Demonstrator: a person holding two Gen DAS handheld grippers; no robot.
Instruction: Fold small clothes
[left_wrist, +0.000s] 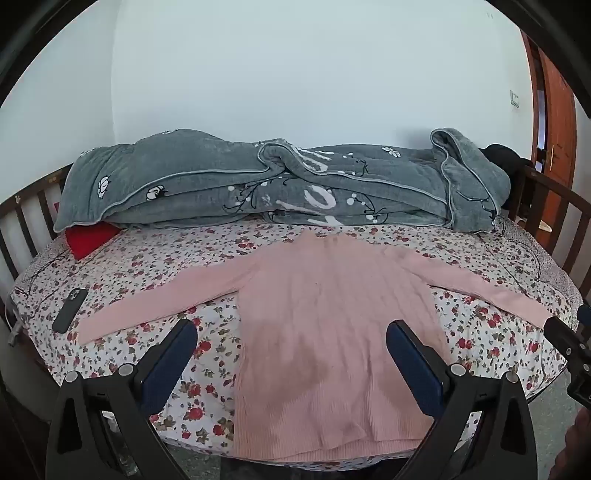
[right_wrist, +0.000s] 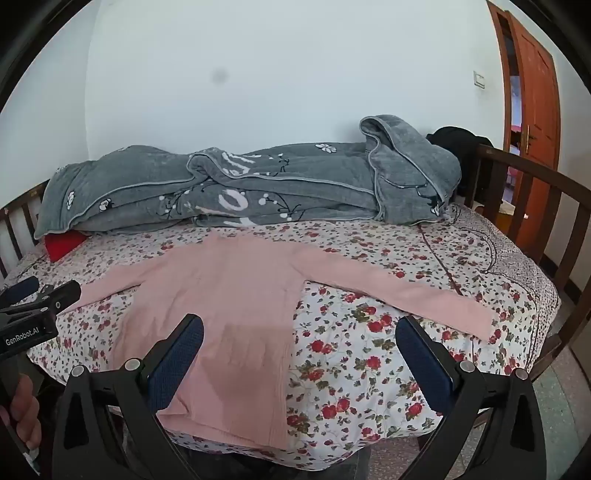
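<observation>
I see a pink sweater (left_wrist: 325, 332) of soft ribbed knit on a matt printed-cotton floral sheet (left_wrist: 155, 266). The grey blanket (left_wrist: 258, 184) looks plush and fleecy. My left gripper (left_wrist: 291, 332) has matt black plastic arms and textured blue pads (left_wrist: 173, 354). The bed rail (right_wrist: 535, 181) is dark, smooth wood.

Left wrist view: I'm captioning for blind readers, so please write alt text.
A pink sweater lies flat, sleeves spread, on a floral bedsheet. The open left gripper hovers above its hem; a gray blanket is heaped behind.
</observation>
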